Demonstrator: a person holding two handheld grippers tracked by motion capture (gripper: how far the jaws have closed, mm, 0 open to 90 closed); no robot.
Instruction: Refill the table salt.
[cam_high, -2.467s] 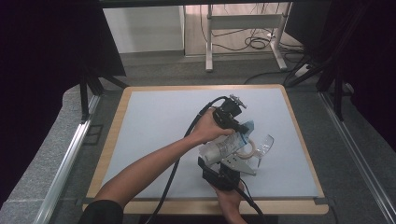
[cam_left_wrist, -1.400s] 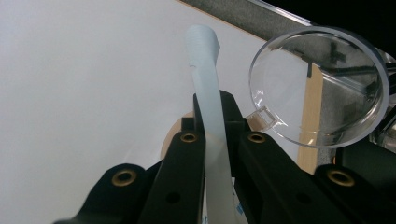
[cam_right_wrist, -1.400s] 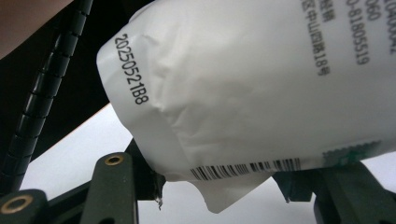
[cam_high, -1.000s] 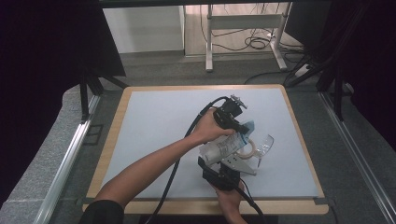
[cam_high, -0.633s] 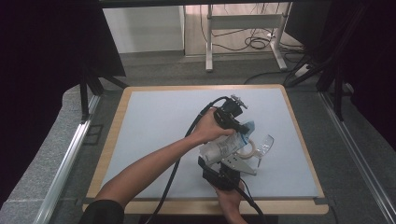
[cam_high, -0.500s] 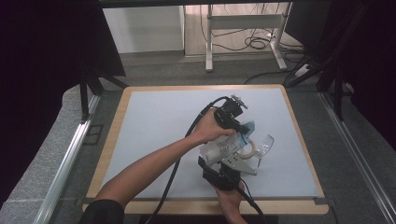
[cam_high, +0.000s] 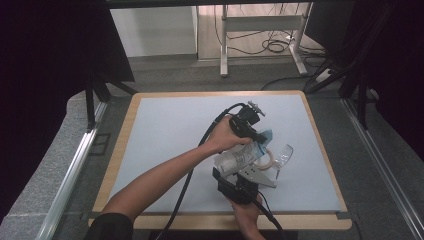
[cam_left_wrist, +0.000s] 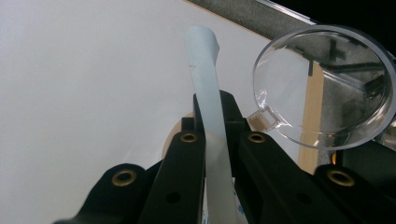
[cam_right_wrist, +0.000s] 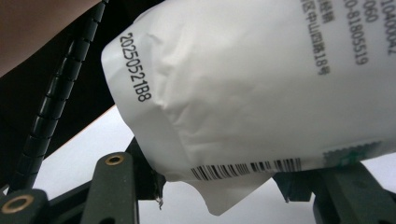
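No change against the frames of the last seconds: same pose, both hands parked. Left tool (cam_left_wrist: 212, 100) clamped flat on pouch top strip (cam_left_wrist: 205, 70), which sticks out past its tips. Right tool (cam_right_wrist: 210, 168) gripping white pouch (cam_high: 240, 157) by the belly, just ahead of its jaws, above the surface (cam_high: 165, 135). Clear dish (cam_left_wrist: 322, 84) right beside left tool. Probably braced for a tear-open pull, not yet started.

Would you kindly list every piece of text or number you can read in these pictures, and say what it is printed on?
"2025052188", or ending "1B8": white pouch, right gripper view.
"0-81805519": same pouch, upper right, start cut off.
"18", after Chinese characters too small to read: same pouch.
"10400042" and "060": cut off at the edge, uncertain.
Barcode: no readable digits.
High view and left gripper view: none.
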